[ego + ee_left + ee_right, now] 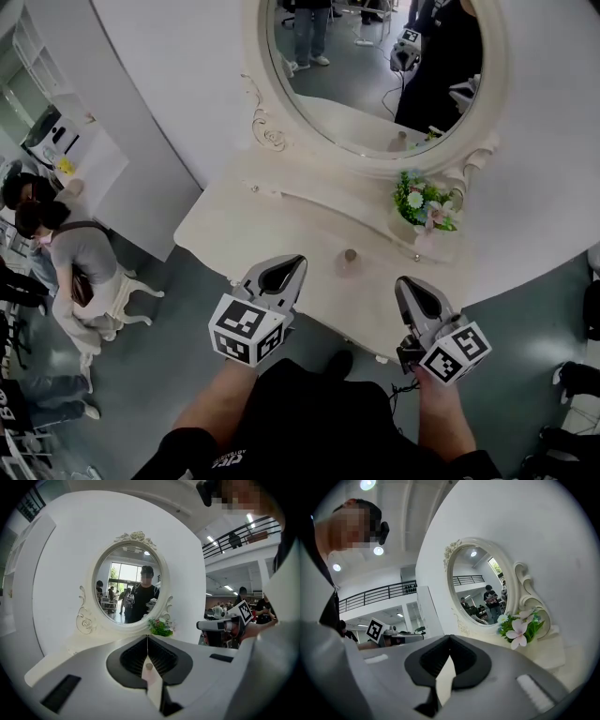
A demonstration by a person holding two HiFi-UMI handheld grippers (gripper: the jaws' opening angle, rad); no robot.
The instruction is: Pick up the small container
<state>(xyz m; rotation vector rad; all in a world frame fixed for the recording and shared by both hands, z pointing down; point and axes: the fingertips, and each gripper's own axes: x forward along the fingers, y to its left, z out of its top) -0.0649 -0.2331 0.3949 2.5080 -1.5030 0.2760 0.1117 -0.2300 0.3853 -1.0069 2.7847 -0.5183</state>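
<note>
Two claws, both pressed together and both empty: my left claw [289,270] and my right claw [412,292] hover side by side over the near edge of the cream desk [244,220], neither touching anything. The small container [350,262] stands on the desk ahead of them, in the open stretch between the two and a little beyond their tips, well short of the oval mirror [375,66] and apart from the flowers [427,204] at the back right.

It is a short, pale pot with a darker cap, standing upright, so its long axis runs straight up from the desk and a level approach from the front should meet its side wall.

From the head view the two claws look about equally near, the left perhaps slightly closer. The left gripper view settles it for me: the pot shows dead ahead, framed in the small window under my shut left tips, so that claw is already pointed at it. The right gripper view shows only bare desk in the same window (the pot lies off to that claw's left).

I judge the left claw the one to use, and it must spread before it reaches the pot, or the shut tips will knock it over.
</note>
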